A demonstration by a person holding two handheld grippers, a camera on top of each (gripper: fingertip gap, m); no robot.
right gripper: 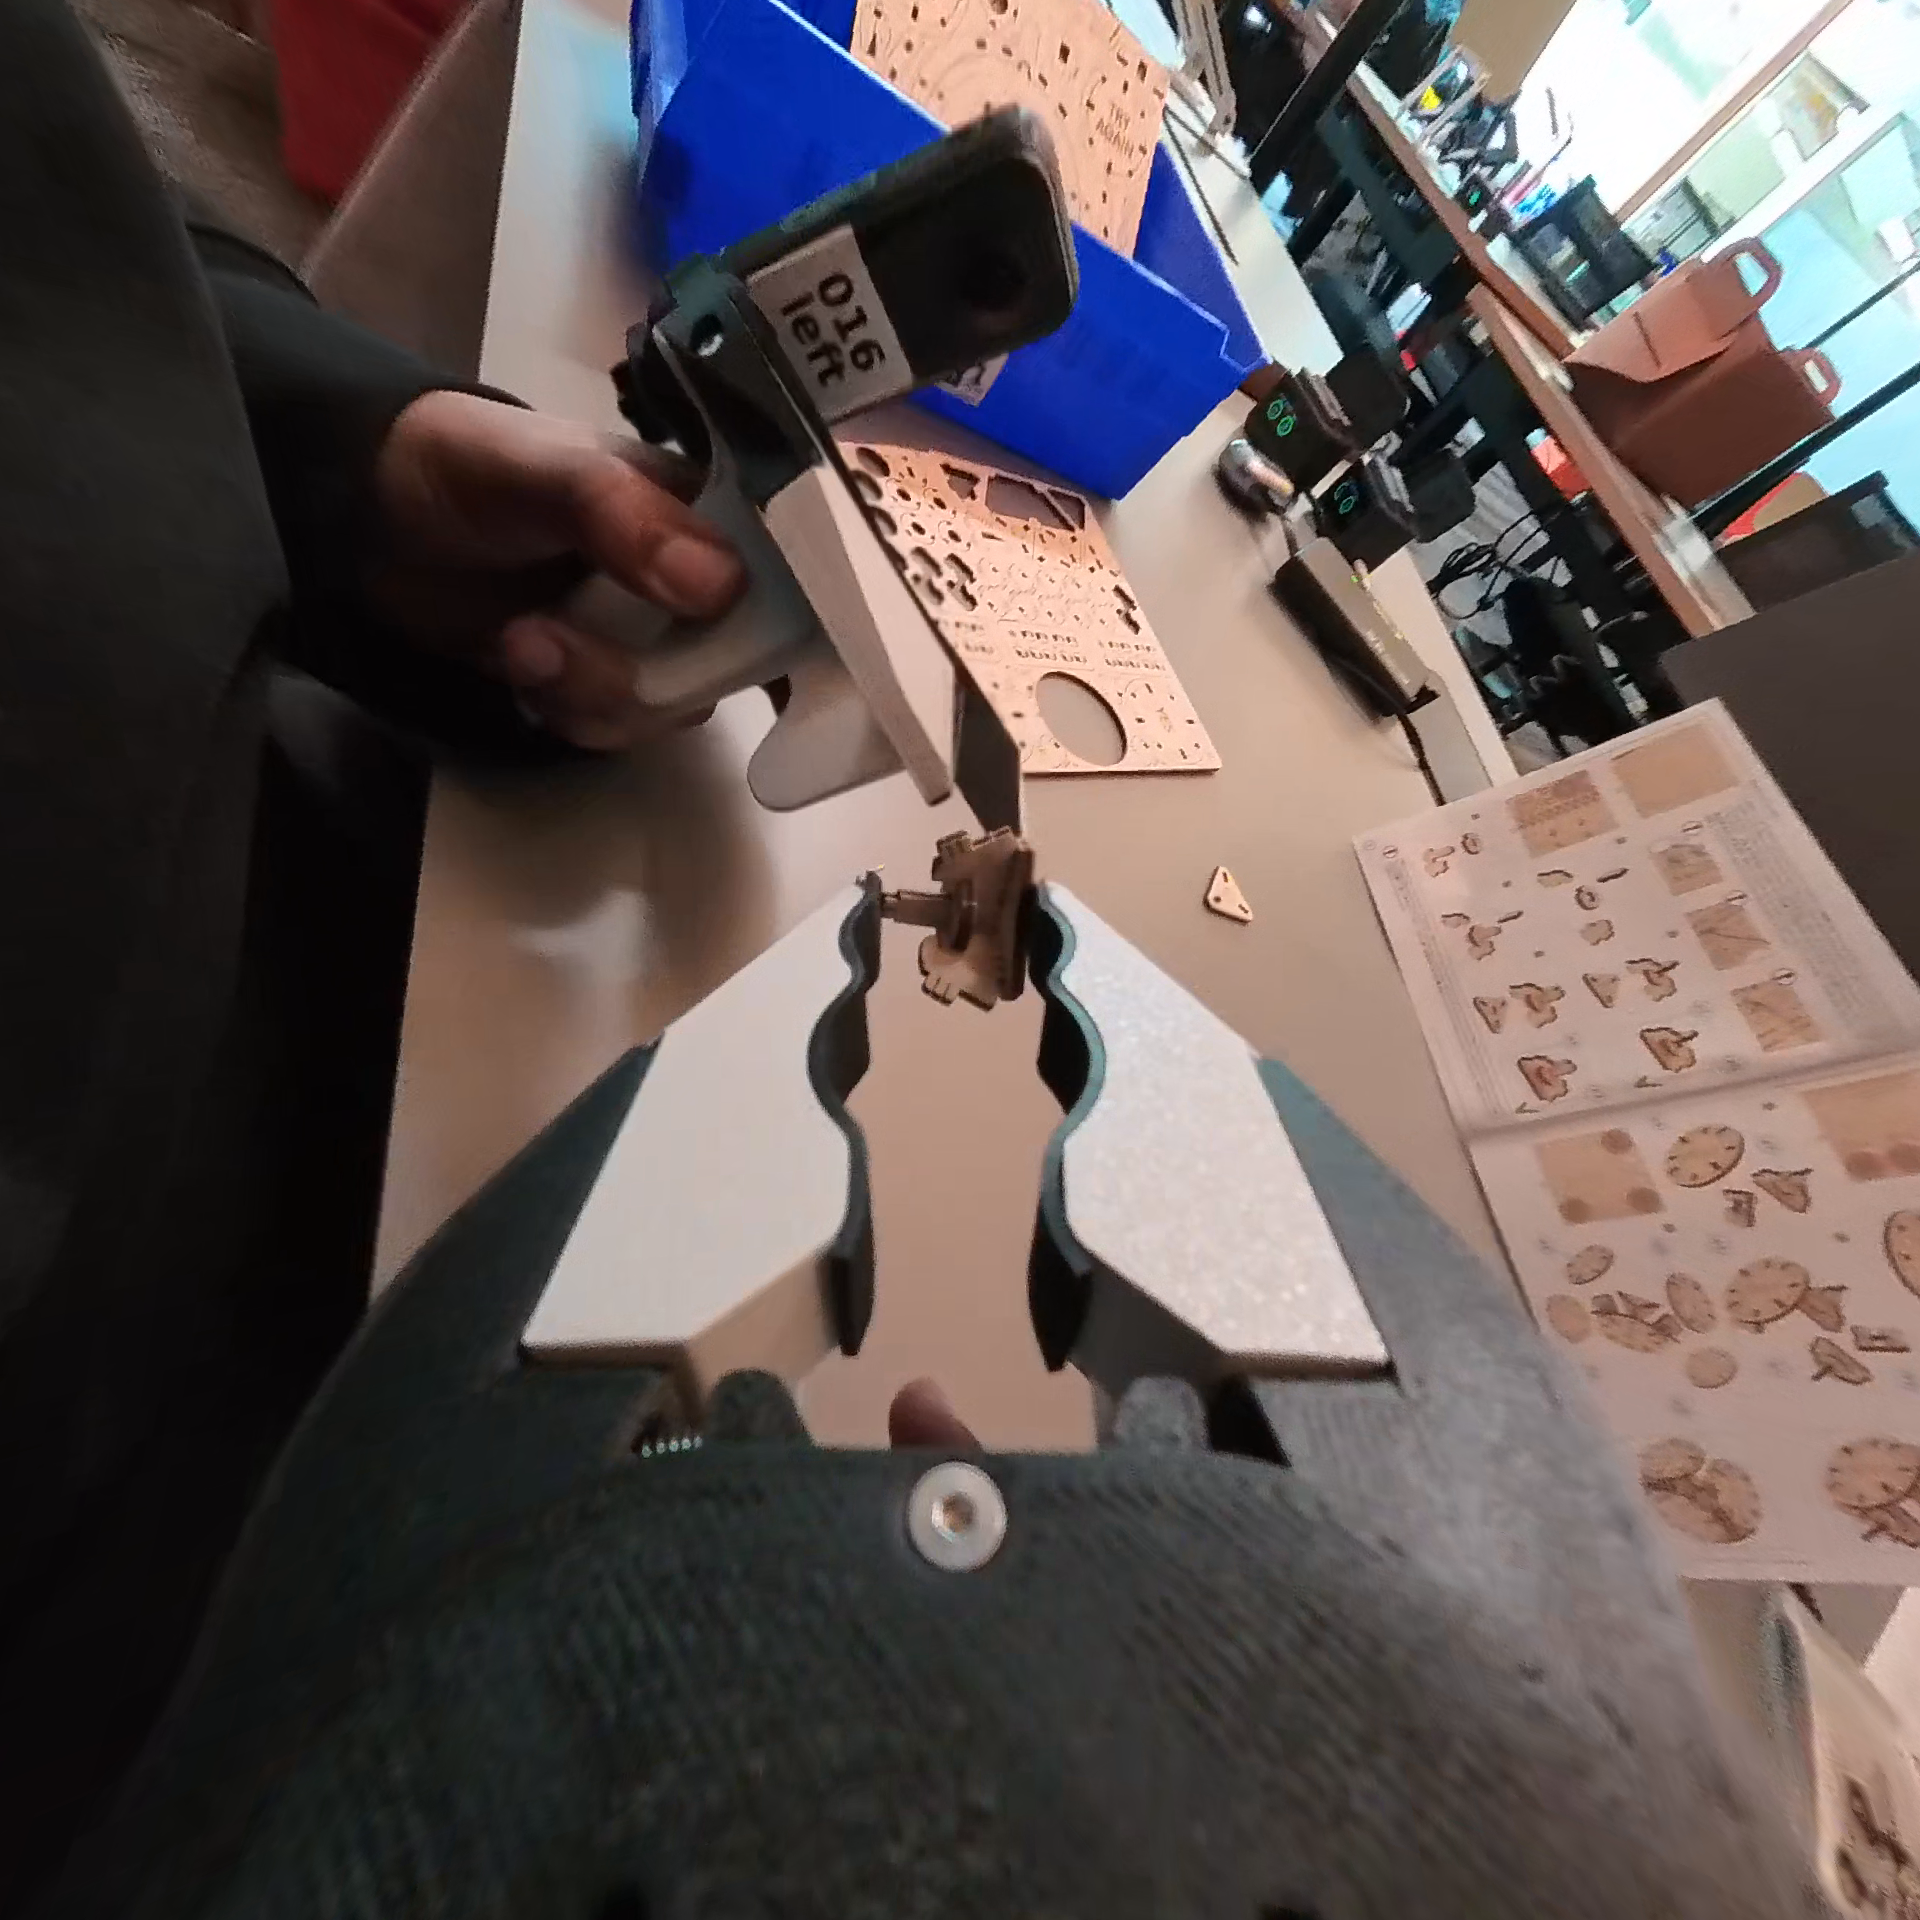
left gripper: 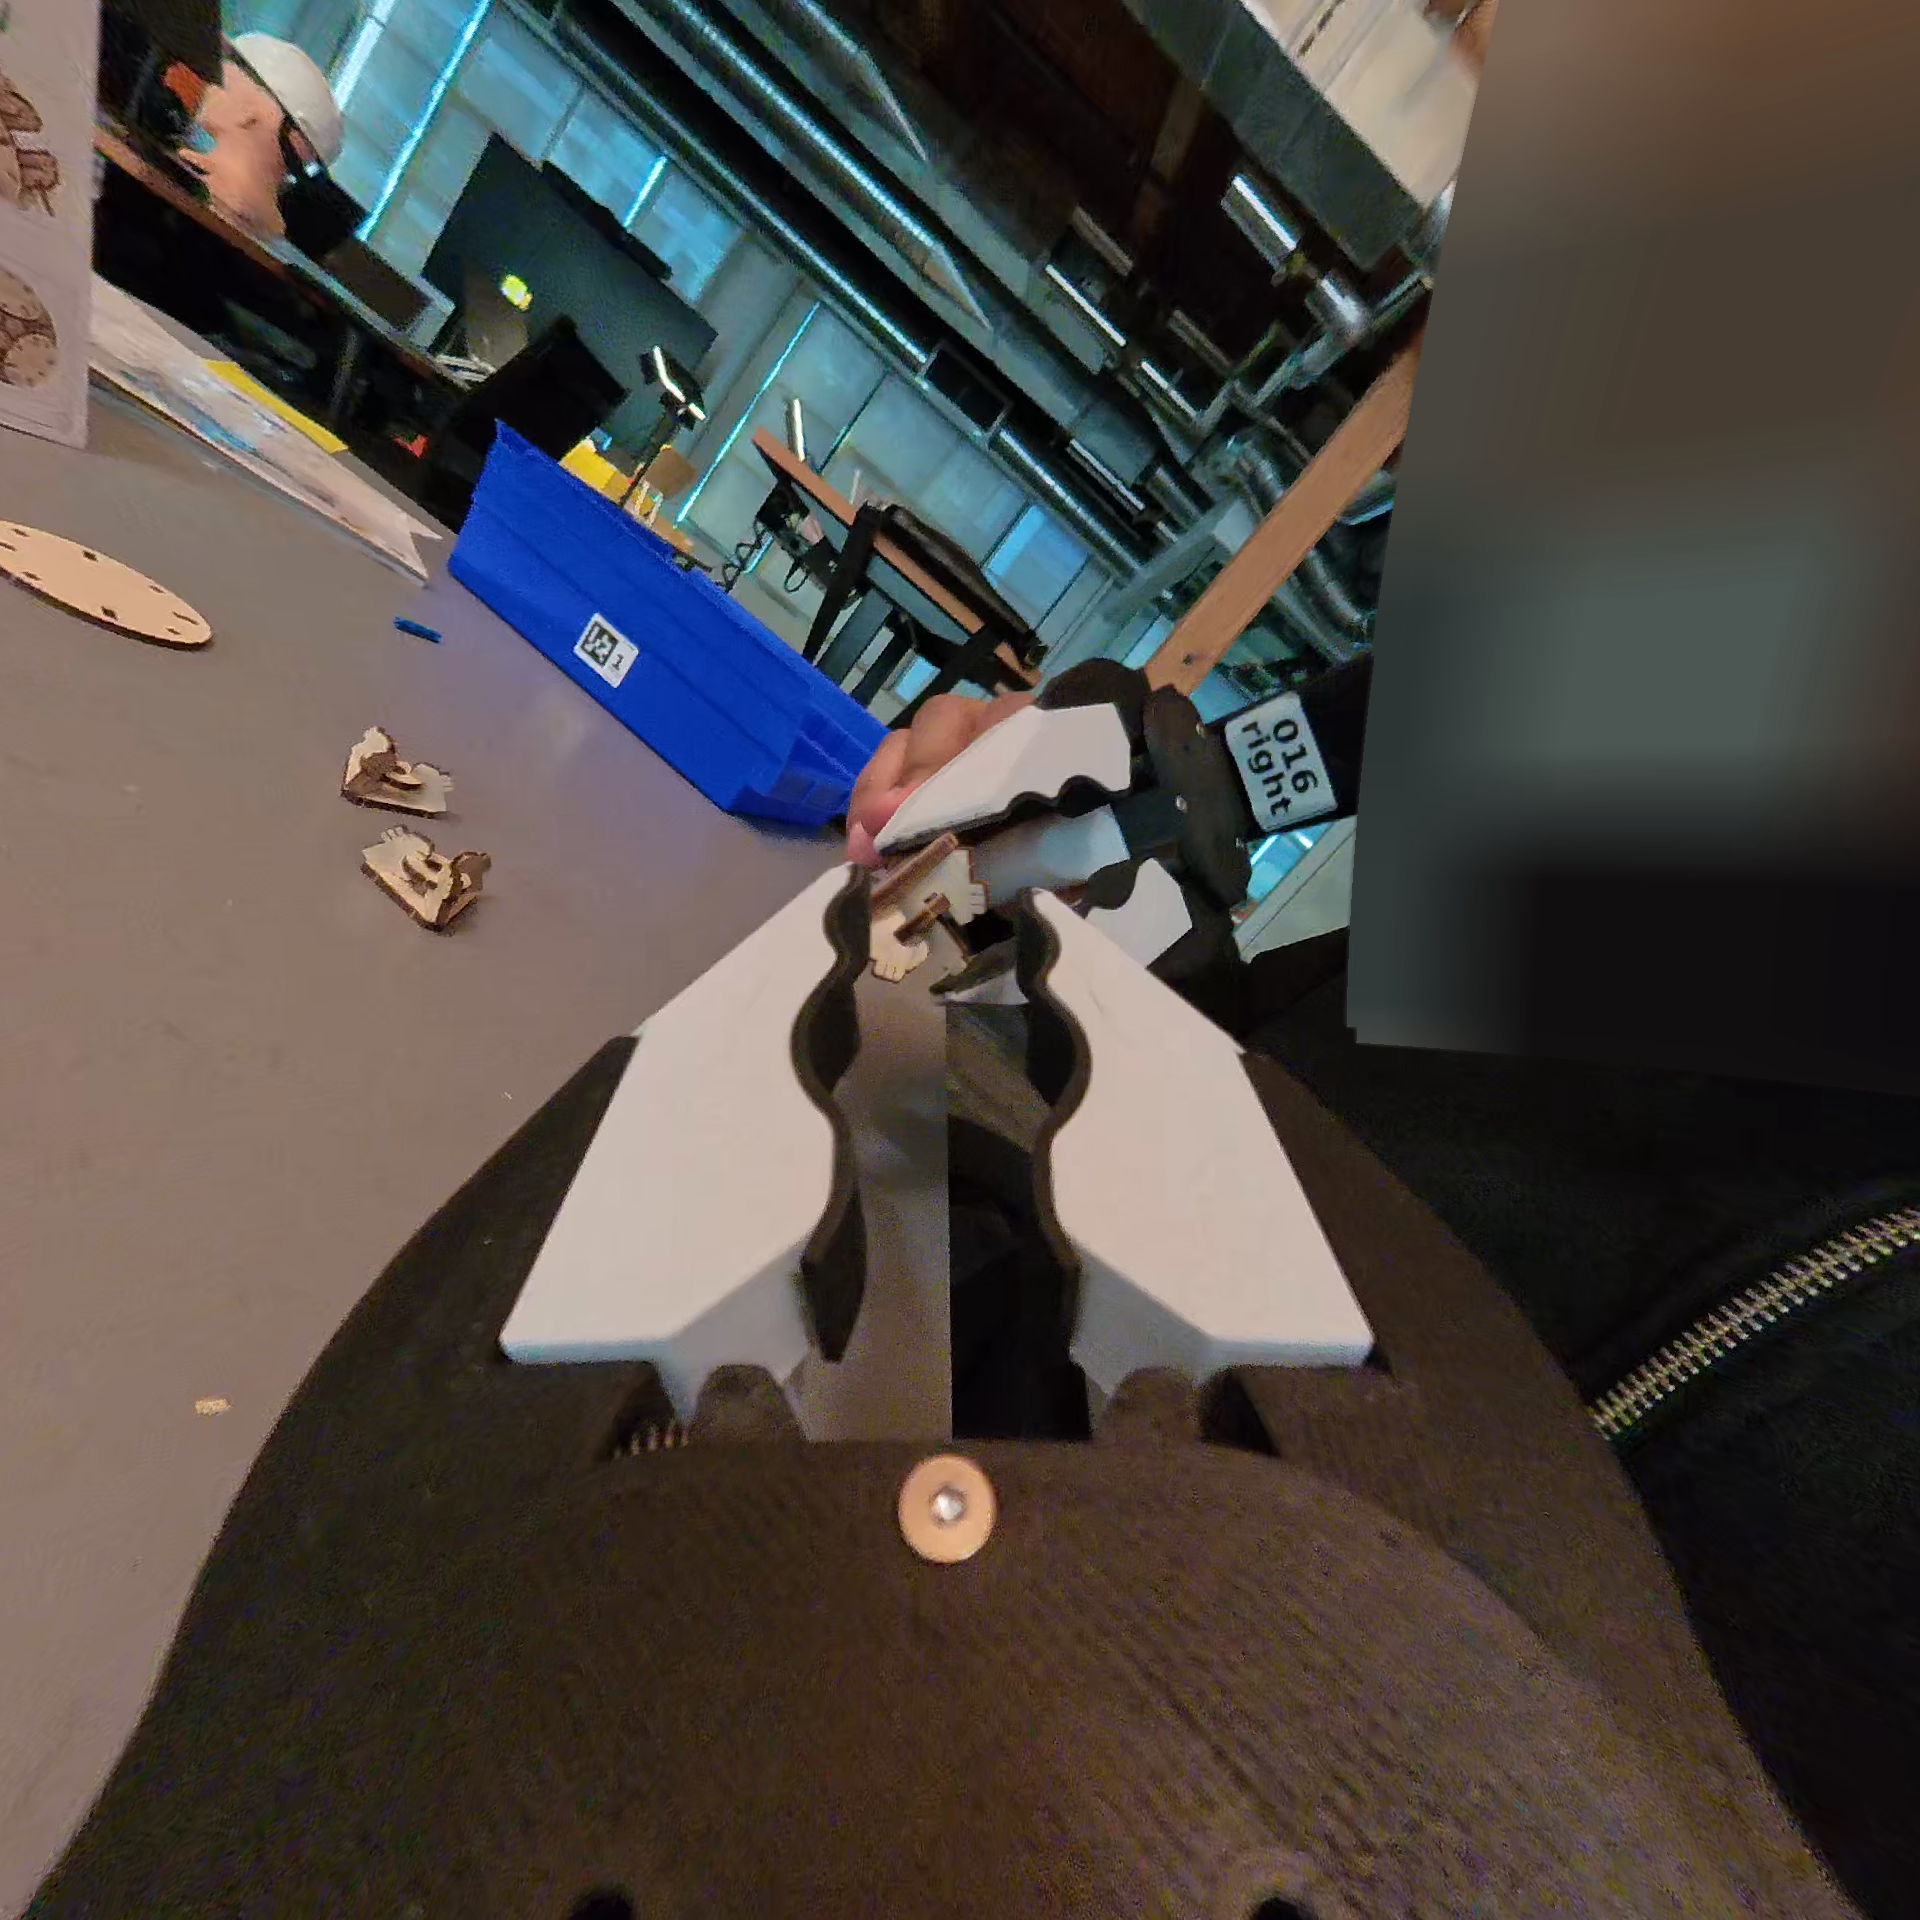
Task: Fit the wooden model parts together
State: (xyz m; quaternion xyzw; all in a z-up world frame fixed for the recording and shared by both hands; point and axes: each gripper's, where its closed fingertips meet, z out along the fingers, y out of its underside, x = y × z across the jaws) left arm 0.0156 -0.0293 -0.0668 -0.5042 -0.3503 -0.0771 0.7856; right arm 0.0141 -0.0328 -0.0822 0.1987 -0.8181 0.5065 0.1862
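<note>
My right gripper (right gripper: 954, 904) is shut on a small wooden assembly (right gripper: 982, 935): its peg presses on one pad and its flat toothed plate on the other, above the grey table (right gripper: 644, 935). My left gripper (left gripper: 940, 899) is open. The same assembly (left gripper: 920, 914) sits between its fingertips, close to one pad, with a clear gap to the other. In the right wrist view the left gripper (right gripper: 977, 805) comes down from above, tips just over the assembly, with a hand (right gripper: 540, 561) on its handle. The right gripper (left gripper: 935, 857) shows in the left wrist view, clamped on the assembly.
A blue bin (left gripper: 644, 644) stands on the table; wooden sheets (right gripper: 997, 73) stand in it. Two small wooden assemblies (left gripper: 395, 774) (left gripper: 426, 873) and a wooden disc (left gripper: 99, 587) lie left. A cut wooden sheet (right gripper: 1039, 582), a triangular piece (right gripper: 1229, 891) and instruction pages (right gripper: 1662, 1039) lie ahead. My two grippers' fingertips are within a few centimetres of each other.
</note>
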